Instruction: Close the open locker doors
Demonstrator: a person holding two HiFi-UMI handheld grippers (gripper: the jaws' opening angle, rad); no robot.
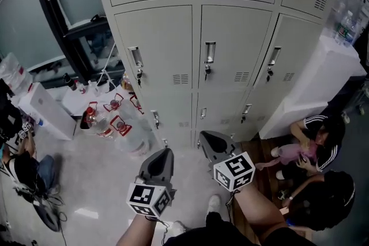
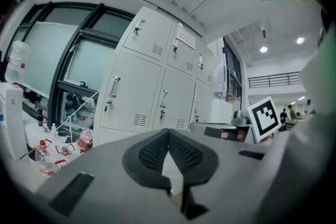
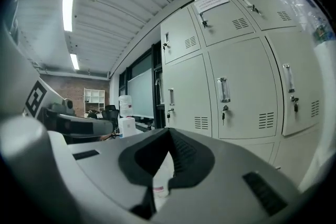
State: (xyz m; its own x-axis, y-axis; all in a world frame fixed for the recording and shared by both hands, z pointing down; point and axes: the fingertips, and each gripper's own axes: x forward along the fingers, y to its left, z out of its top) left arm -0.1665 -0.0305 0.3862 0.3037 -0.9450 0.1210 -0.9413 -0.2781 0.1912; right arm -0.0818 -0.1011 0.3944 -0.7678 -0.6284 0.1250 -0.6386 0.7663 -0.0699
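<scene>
A bank of beige lockers fills the upper half of the head view, three columns wide, each door with a handle and a key. Every door I can see lies flush with its frame. My left gripper and right gripper are held side by side in front of the lowest row, some way short of the doors. Both are shut with nothing between the jaws. In the left gripper view the shut left gripper points at the lockers. In the right gripper view the shut right gripper faces the lockers.
Several large water bottles with red handles stand on the floor at the lockers' left foot, beside a white box. A white cabinet stands against the lockers' right side. Two people crouch at the right and another person is at the left.
</scene>
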